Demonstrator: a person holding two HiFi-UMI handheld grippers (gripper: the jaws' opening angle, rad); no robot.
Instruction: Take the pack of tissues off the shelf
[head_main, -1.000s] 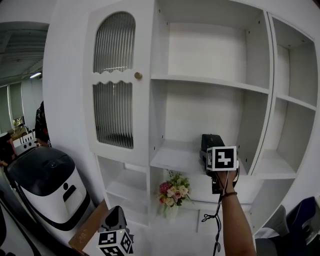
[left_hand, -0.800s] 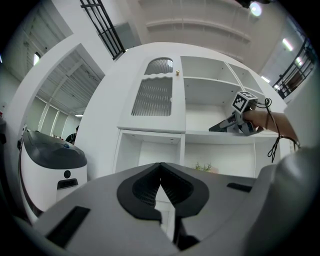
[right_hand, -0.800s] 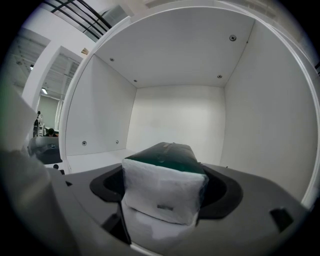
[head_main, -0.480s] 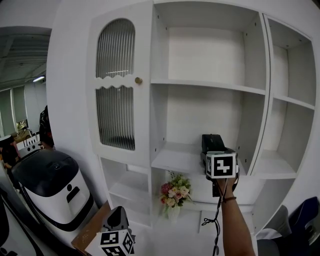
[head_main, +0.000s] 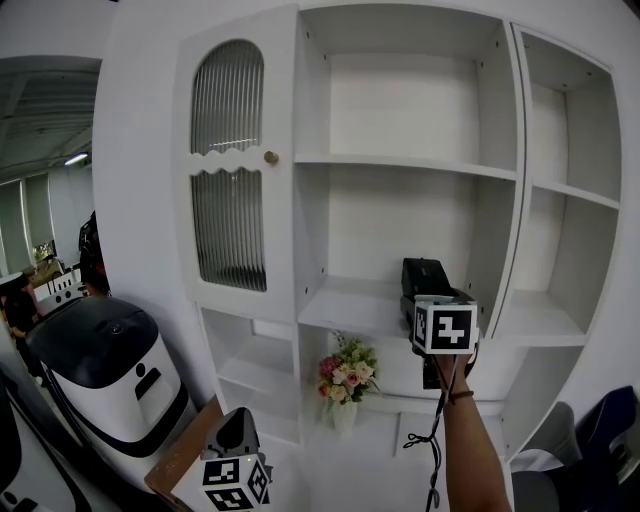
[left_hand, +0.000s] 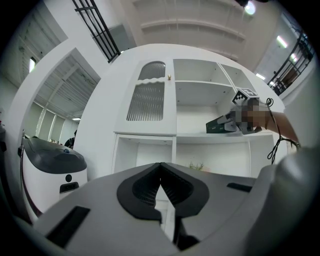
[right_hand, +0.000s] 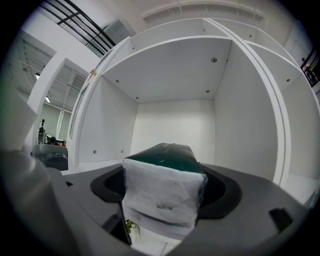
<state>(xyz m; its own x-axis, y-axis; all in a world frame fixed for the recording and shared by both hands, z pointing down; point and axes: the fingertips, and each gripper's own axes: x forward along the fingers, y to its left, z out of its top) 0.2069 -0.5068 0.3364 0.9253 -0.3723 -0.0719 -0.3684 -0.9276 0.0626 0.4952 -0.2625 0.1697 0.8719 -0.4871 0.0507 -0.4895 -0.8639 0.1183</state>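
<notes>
White shelf unit (head_main: 400, 162), open compartments in two columns. The left section is closed by a door (head_main: 228, 170) with ribbed glass and a small brass knob (head_main: 270, 157). Flowers (head_main: 345, 372) stand in a lower compartment. White-and-black appliance (head_main: 105, 375) at left. Strip light (head_main: 75, 158) lit beyond it. Blue chair (head_main: 612, 440) at lower right.

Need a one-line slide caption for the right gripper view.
Right gripper gripping the tissue pack inside a white shelf bay.
</notes>
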